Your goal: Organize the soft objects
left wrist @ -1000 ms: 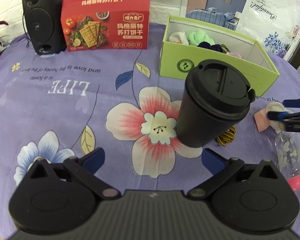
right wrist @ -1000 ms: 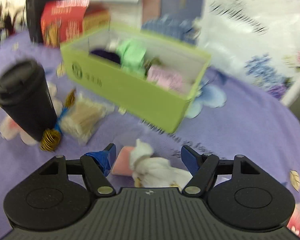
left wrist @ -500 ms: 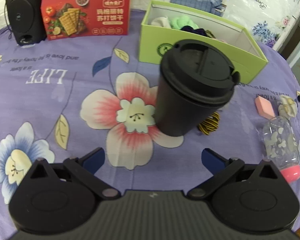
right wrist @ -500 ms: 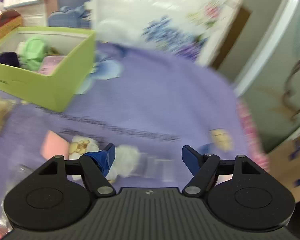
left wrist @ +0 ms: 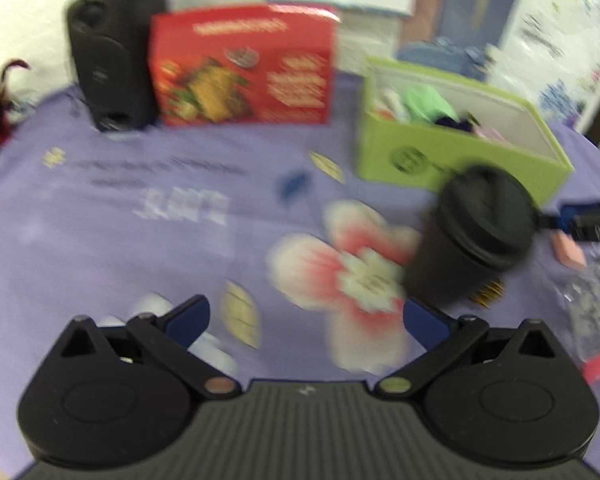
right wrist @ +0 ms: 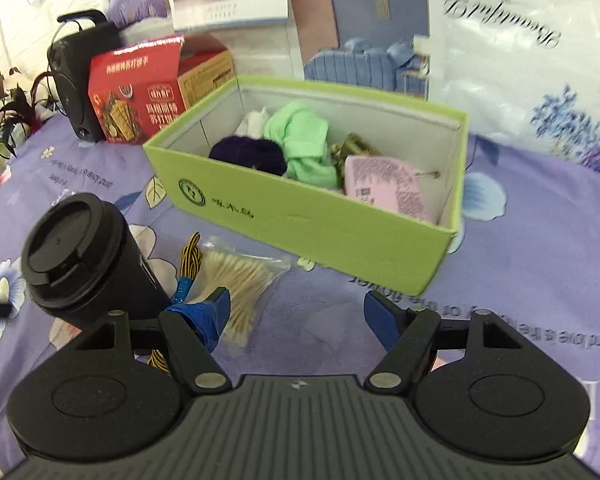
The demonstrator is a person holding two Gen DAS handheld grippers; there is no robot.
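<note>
Right claw (right wrist: 297, 310) spread, crumpled green cloth (right wrist: 305, 142) boxed

"What are the two grippers doing?"

"The left gripper (left wrist: 306, 320) has its two fingers spread wide, with nothing between them. The right gripper (right wrist: 298, 310) is spread wide too, and the gap between its blue fingertips (right wrist: 219, 303) holds nothing."

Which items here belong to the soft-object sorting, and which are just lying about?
Job:
green box
green cloth
purple fluffy piece
pink packet

Lying about:
black cup
cotton swab bag
red cracker box
speaker
</note>
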